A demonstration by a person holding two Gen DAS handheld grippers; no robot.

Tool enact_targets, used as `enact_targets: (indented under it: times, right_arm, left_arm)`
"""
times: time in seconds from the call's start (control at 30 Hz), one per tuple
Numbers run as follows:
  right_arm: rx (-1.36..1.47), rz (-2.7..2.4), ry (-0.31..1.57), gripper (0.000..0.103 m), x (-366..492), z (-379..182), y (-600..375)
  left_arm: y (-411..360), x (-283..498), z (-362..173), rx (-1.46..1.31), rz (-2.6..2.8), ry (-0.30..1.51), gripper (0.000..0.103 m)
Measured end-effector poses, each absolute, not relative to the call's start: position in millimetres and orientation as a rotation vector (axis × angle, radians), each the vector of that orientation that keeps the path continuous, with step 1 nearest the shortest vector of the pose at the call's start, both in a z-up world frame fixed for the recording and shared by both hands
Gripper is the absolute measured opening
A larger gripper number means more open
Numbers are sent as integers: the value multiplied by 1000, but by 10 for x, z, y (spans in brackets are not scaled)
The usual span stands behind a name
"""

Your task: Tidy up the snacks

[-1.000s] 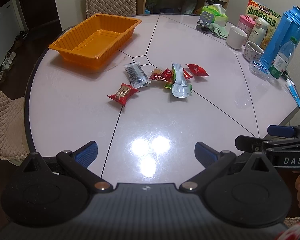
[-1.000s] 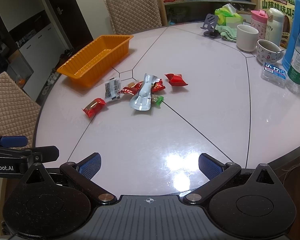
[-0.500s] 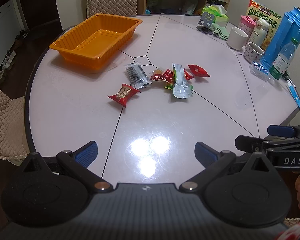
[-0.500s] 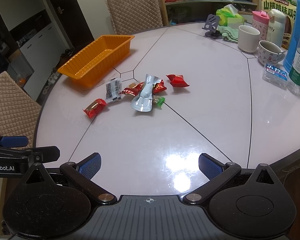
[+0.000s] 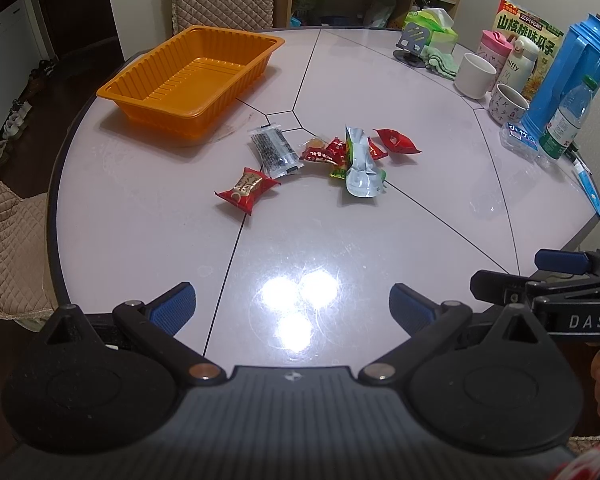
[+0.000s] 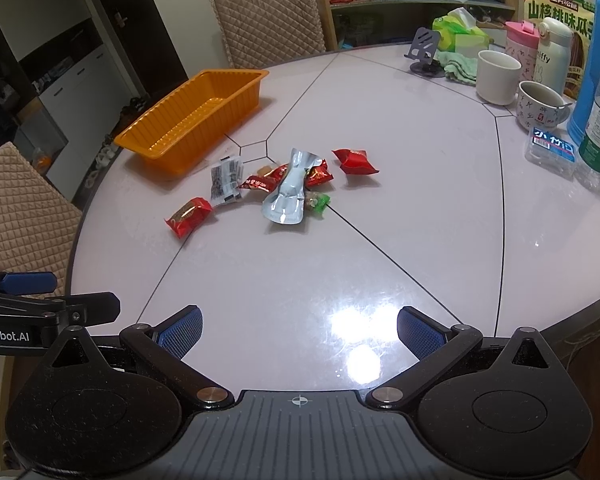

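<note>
An empty orange tray (image 5: 188,76) (image 6: 192,116) stands at the far left of the round table. Loose snacks lie mid-table: a red packet (image 5: 247,190) (image 6: 188,216) nearest me, a black-and-clear packet (image 5: 275,151) (image 6: 226,180), a silver pouch (image 5: 360,168) (image 6: 290,188) over small red and green packets, and a red packet (image 5: 396,141) (image 6: 354,161) to the right. My left gripper (image 5: 292,308) and right gripper (image 6: 298,332) are both open and empty, held above the table's near edge, well short of the snacks.
Mugs (image 6: 498,76), a water bottle (image 5: 566,120), a blue jug (image 5: 572,68), a snack box (image 5: 530,36) and a tissue pack (image 5: 432,30) crowd the table's far right. Quilted chairs (image 6: 268,20) stand behind and to the left.
Both views have crept slightly forward toward the snacks. Nothing on the table has moved.
</note>
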State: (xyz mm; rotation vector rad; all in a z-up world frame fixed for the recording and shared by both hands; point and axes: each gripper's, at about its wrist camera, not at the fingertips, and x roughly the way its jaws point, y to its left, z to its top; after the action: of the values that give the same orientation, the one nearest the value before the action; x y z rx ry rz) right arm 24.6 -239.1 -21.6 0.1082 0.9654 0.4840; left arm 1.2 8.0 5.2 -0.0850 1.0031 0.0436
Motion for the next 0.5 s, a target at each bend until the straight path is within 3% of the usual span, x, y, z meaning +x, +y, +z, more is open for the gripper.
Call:
enact_targets:
  times: [0.5]
  right_arm:
    - [110,483,968,103,270,-222,-2384]
  left_arm:
    - [71,9,43,-85,44,1003,103]
